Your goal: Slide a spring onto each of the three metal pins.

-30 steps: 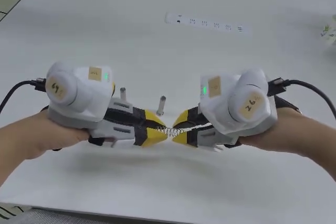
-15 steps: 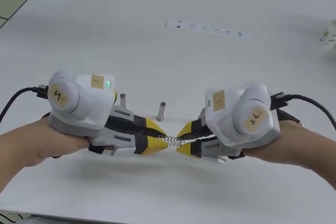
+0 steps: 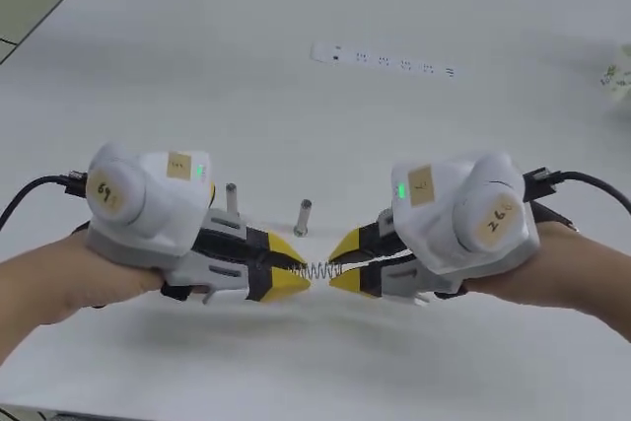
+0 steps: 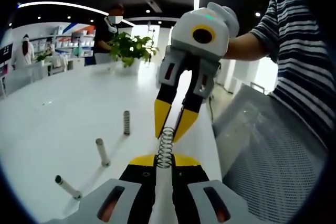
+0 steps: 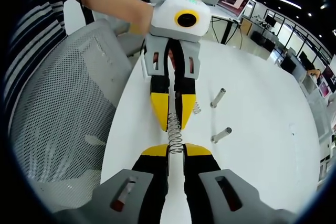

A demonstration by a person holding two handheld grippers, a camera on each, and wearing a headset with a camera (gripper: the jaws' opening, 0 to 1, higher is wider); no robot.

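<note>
A small steel spring (image 3: 317, 270) spans the gap between my two grippers, level and a little above the white table (image 3: 296, 105). My left gripper (image 3: 299, 274) is shut on its left end, seen close up as the spring (image 4: 165, 148) between the yellow tips (image 4: 164, 160). My right gripper (image 3: 338, 269) is shut on the other end of the spring (image 5: 175, 129). Two upright metal pins (image 3: 232, 195) (image 3: 304, 214) stand just behind the grippers. The left gripper view shows three pins (image 4: 126, 122) (image 4: 102, 151) (image 4: 67, 187) in a row; the farthest one looks coiled.
A white power strip (image 3: 385, 58) lies at the far middle of the table. The table's near edge runs just below my hands. A grey mesh chair (image 5: 63, 108) sits beside the table in the right gripper view. People and a potted plant (image 4: 131, 48) stand far behind.
Both grippers stay tip to tip with the spring held between them. They have drifted slightly lower in the head view, which has itself shifted.
</note>
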